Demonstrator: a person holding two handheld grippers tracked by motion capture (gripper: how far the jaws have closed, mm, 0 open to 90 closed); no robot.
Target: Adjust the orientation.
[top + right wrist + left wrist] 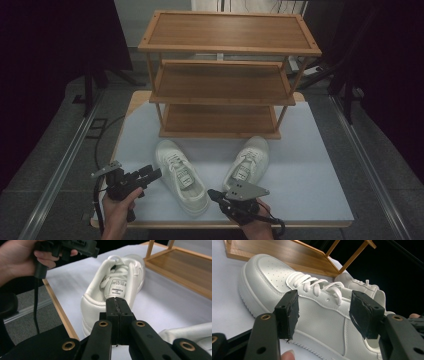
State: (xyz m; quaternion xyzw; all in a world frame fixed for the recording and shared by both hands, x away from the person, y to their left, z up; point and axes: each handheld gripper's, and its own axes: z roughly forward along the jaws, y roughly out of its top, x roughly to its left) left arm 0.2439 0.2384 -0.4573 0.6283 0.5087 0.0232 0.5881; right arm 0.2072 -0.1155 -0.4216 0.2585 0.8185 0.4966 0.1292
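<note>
Your right gripper (pixel 117 305), jaws pressed together on nothing, sits just behind the heel of the left shoe (pixel 113 288), while your left gripper (pixel 324 312) has its jaws spread wide along that shoe's side without pinching it. Both white shoes, this one and the right shoe (pixel 248 161), lie on the table (pixel 310 165) in front of the wooden rack (pixel 225 75), whose three shelves are bare. Looks like barely started to me: nothing lifted, both shoes left to shelve.
</note>
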